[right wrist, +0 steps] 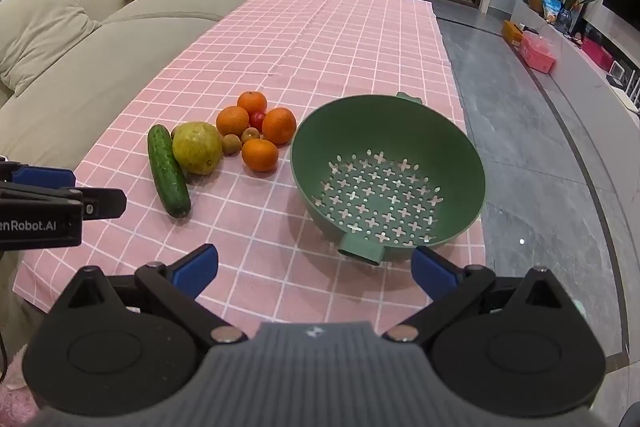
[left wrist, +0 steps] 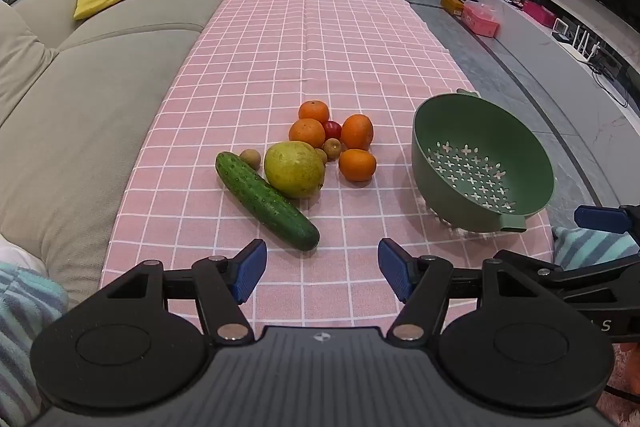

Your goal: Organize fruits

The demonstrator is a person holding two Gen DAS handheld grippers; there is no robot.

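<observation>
A pile of fruit lies mid-table: a green cucumber (left wrist: 267,201) (right wrist: 168,171), a large yellow-green pear-like fruit (left wrist: 294,169) (right wrist: 197,147), several oranges (left wrist: 357,165) (right wrist: 260,155), a small red tomato (left wrist: 332,127) and small brown fruits (left wrist: 332,147). An empty green colander (left wrist: 482,163) (right wrist: 388,175) stands to their right. My left gripper (left wrist: 322,273) is open and empty, just short of the cucumber's near end. My right gripper (right wrist: 314,267) is open and empty, just short of the colander's near handle (right wrist: 360,249).
The table carries a pink checked cloth (left wrist: 304,47) (right wrist: 320,39). A beige sofa (left wrist: 80,99) runs along the left edge. Grey floor (right wrist: 532,147) and a low TV shelf lie to the right. The other gripper shows at each view's side (left wrist: 600,219) (right wrist: 60,203).
</observation>
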